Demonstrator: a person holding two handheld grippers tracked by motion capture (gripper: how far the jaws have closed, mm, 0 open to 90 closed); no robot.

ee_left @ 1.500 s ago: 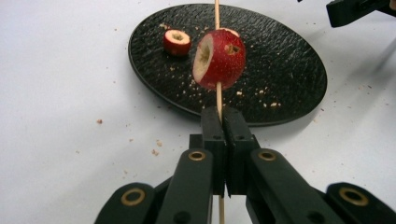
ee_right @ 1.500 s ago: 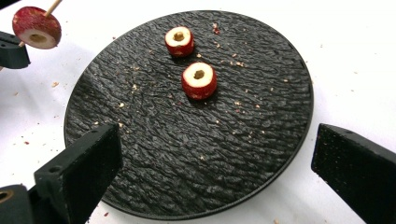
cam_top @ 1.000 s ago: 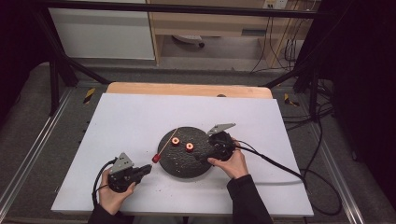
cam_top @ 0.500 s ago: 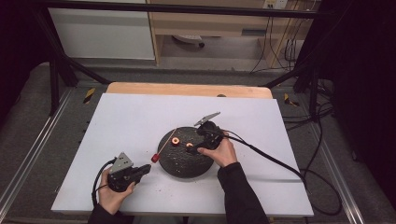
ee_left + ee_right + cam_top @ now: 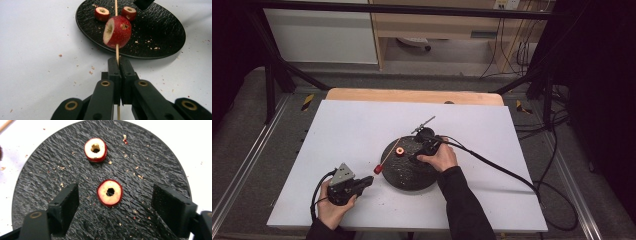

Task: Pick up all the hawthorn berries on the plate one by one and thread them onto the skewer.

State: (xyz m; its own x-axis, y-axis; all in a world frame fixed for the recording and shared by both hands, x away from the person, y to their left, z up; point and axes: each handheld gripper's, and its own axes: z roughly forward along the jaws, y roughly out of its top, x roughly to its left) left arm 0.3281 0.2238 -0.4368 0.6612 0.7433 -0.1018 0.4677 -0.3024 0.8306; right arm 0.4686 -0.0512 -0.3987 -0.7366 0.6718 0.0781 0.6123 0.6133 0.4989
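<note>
right gripper (image 5: 113, 202) is closing its half-open jaws around the near cored fruit ring (image 5: 109, 192) on the black plate (image 5: 160, 165), not yet touching it, while left gripper (image 5: 120, 66) is clamping the skewer (image 5: 117, 51) tight, awaiting that piece for threading next.
</note>
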